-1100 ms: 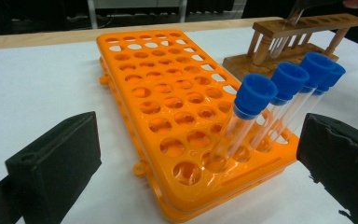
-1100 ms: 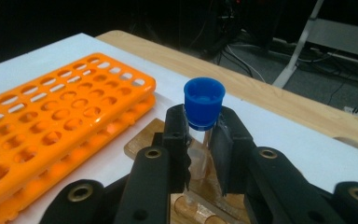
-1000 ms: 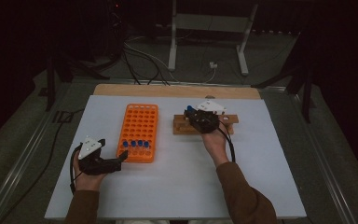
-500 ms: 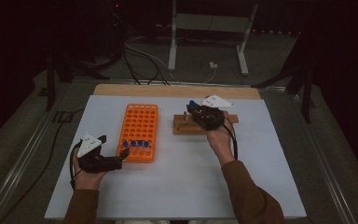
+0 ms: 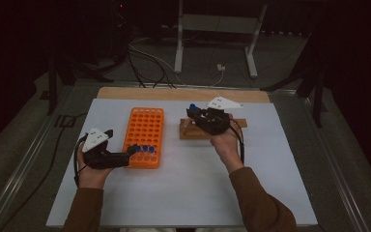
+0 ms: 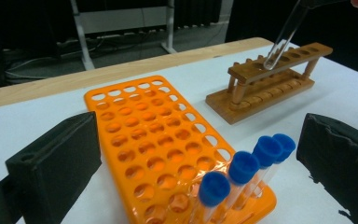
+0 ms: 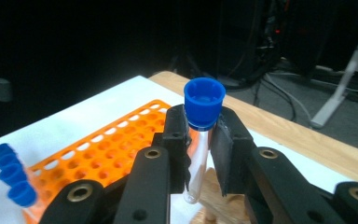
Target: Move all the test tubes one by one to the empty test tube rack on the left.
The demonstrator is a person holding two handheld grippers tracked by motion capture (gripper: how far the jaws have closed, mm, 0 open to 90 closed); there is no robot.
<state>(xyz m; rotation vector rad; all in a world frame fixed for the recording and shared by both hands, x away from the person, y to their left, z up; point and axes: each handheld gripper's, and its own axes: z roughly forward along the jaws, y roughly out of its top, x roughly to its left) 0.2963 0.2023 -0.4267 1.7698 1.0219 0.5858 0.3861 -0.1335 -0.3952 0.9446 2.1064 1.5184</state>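
Note:
An orange tube rack (image 5: 144,130) lies left of centre on the white table. Several blue-capped tubes (image 6: 243,167) stand in its near row. My left gripper (image 5: 131,152) is open, its jaws either side of that near corner (image 6: 198,163). A wooden rack (image 5: 189,131) stands right of the orange one. My right gripper (image 5: 195,115) is above it, shut on a clear tube with a blue cap (image 7: 204,100). The tube (image 6: 282,39) leans, with its lower tip at the wooden rack's top bar (image 6: 279,60). Both jaws (image 7: 200,135) press on the glass just under the cap.
A white sheet (image 5: 198,193) covers the table, and a bare wooden strip (image 5: 174,93) runs along its far edge. Beyond the table are cables (image 5: 149,58) and a metal stand (image 5: 215,29) on the floor. Open surface lies in front of both racks.
My right gripper has shifted slightly left over the wooden rack with the tube, whose blue cap now shows. The left gripper has hardly moved.

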